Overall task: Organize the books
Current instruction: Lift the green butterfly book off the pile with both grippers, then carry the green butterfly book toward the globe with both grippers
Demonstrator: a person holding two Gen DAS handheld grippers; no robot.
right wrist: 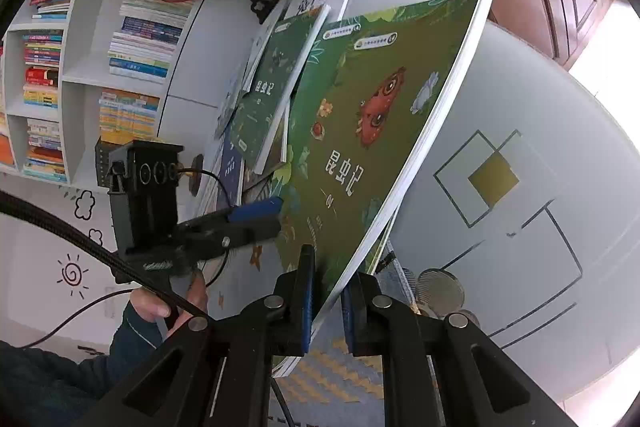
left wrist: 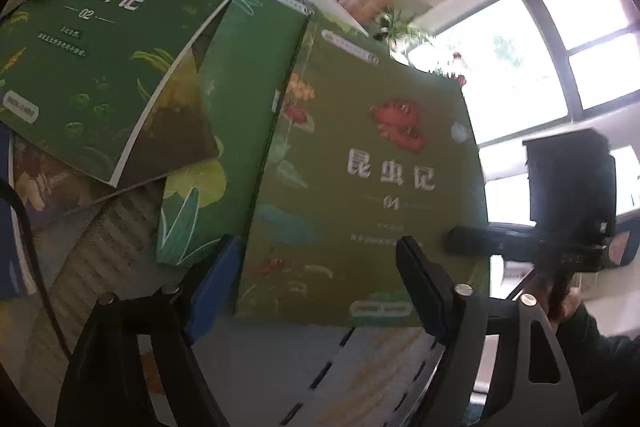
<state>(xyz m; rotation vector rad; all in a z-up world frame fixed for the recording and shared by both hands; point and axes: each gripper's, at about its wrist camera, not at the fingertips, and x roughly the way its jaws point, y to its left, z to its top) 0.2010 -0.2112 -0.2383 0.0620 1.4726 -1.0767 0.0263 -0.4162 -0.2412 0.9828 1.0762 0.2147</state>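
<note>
Right gripper (right wrist: 328,301) clamped on the lower edge of the olive insect book (right wrist: 372,131), held tilted clear of the table (right wrist: 520,131), long axis running up and away from the pads. Left gripper (left wrist: 320,267) spread wide, nothing between the fingers, just short of the same cover's near edge. Nearer and already gripping: the right. Beyond, more green books (left wrist: 100,39) overlapping in a loose heap.

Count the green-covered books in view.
3: the lifted book in the right tool; a second book lying just behind it; the 02 book farther back. More may hide underneath.
</note>
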